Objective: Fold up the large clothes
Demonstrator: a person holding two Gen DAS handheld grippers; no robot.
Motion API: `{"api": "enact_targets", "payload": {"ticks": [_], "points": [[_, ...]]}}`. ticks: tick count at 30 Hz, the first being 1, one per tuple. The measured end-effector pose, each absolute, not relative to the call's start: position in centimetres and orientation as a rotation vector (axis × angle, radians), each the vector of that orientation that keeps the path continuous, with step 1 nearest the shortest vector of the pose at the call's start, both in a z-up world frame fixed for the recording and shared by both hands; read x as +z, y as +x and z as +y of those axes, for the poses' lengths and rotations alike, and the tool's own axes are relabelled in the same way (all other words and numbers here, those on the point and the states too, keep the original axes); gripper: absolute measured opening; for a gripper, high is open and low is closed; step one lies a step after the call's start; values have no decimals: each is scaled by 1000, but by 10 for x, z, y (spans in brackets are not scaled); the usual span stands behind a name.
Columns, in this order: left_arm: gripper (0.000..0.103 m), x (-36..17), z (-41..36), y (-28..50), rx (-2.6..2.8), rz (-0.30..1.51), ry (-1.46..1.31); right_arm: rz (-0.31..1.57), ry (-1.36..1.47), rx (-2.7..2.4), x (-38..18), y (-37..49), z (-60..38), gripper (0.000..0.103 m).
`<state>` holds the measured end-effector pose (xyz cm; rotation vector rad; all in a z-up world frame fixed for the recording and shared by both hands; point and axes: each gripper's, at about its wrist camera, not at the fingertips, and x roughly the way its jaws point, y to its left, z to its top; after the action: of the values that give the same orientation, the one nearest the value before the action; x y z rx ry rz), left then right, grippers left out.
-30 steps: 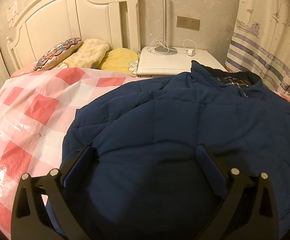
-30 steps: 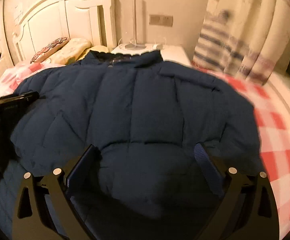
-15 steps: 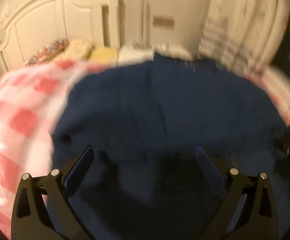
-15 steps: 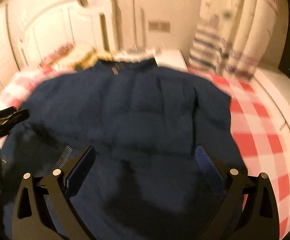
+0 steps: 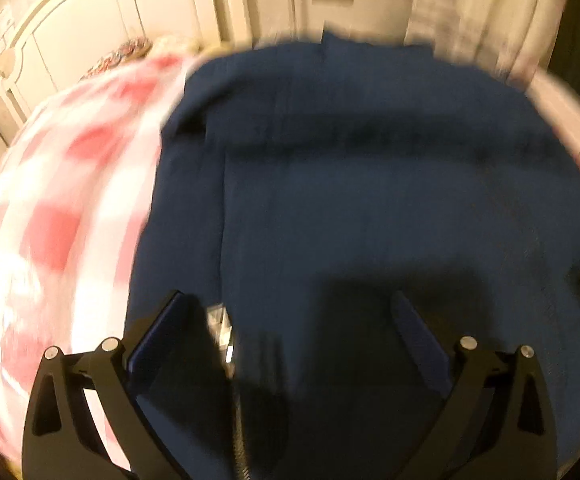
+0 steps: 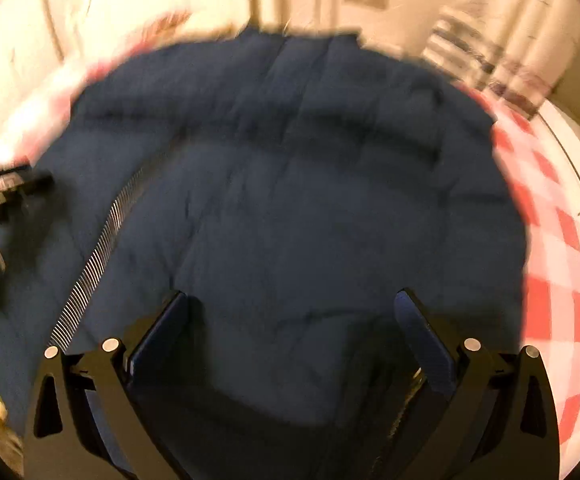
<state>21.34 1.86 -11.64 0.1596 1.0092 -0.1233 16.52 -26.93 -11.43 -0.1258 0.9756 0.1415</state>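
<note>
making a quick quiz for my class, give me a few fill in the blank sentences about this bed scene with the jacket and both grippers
1. The padded jacket spread on the bed is dark ____ in colour.
2. The bed cover beside the jacket is checked in white and ____.
3. The fingers of the left gripper and the right gripper stand ____, holding nothing.
4. The metal zipper teeth run along the jacket's ____ side in the right wrist view.

Missing words: blue; red; open; left

One jacket [image 5: 370, 184], one bedspread [image 5: 58, 200], two grippers [image 5: 290, 308]
</note>
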Motion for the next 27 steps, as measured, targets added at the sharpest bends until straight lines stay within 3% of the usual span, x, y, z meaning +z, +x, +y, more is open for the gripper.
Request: {"api": "enact_targets", "payload": {"ticks": [6,10,18,27], "points": [[101,-91,30,158,-151,939,126,934,-83,168,-86,121,-268,99],[101,-117,9,116,-179,953,271,978,-191,223,-111,88,-252,99],[101,-95,26,71,-193,859,190,856,-137,215,-89,28,-261,99],[101,-123,18,49,-219,865,202,847,-75,227,-114,-5,-269,99]]}}
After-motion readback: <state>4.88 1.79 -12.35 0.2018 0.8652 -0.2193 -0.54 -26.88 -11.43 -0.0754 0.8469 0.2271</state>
